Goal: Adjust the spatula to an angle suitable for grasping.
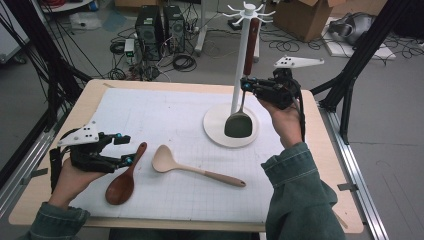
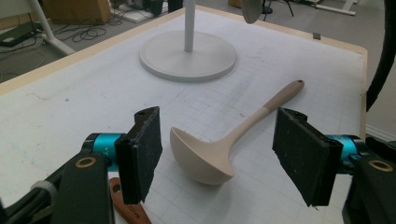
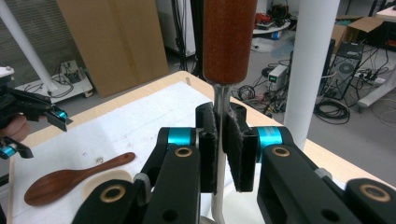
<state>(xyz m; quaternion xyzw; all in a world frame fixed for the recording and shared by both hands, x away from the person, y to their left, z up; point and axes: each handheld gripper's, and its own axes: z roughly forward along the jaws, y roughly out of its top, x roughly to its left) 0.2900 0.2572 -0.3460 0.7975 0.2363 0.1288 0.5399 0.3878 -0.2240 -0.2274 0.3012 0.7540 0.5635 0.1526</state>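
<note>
A white utensil stand (image 1: 239,75) rises from a round base (image 1: 215,131) at the table's back right. A spatula (image 1: 238,125) with a red-brown handle (image 3: 229,37) is upright beside the pole, its handle top up at the hooks and its dark blade low over the base. My right gripper (image 1: 246,85) is shut on the spatula's metal shaft (image 3: 219,100). My left gripper (image 1: 127,149) is open at the front left. A beige spoon (image 2: 210,158) lies on the mat ahead of its jaws. A dark wooden spoon (image 1: 122,182) lies just beside it.
A white gridded mat (image 1: 165,115) covers most of the wooden table (image 1: 95,87). The beige spoon (image 1: 190,167) points its handle toward the front right. Computer towers, cables and cardboard boxes stand on the floor beyond the table.
</note>
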